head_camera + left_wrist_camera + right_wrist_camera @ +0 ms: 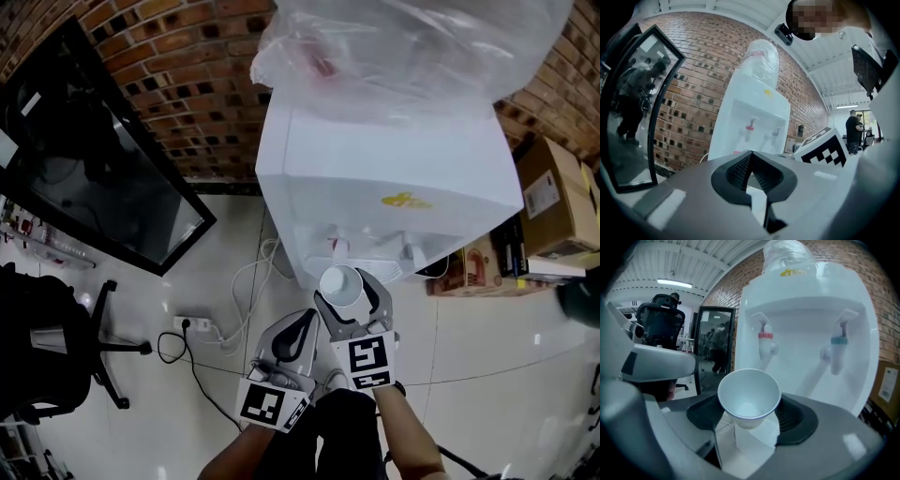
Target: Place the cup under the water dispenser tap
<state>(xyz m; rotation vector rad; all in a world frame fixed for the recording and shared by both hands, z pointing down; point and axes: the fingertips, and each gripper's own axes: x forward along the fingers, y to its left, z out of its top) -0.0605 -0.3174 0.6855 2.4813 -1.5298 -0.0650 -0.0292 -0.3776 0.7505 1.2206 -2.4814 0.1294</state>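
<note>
A white water dispenser (394,159) stands against the brick wall, with a plastic-wrapped bottle (403,42) on top. On its front are a red tap (339,247) and a second tap (410,253). My right gripper (349,289) is shut on a white paper cup (339,285), held upright just in front of and below the taps. In the right gripper view the empty cup (749,399) sits between the jaws of that gripper (750,417), below the red tap (765,341) and left of the blue tap (838,345). My left gripper (305,325) (750,154) is shut and empty, beside the right one.
A black-framed glass panel (94,159) leans on the brick wall at the left. A black office chair (47,337) stands lower left. A power strip (195,325) and white cables lie on the tiled floor. Cardboard boxes (553,202) sit right of the dispenser.
</note>
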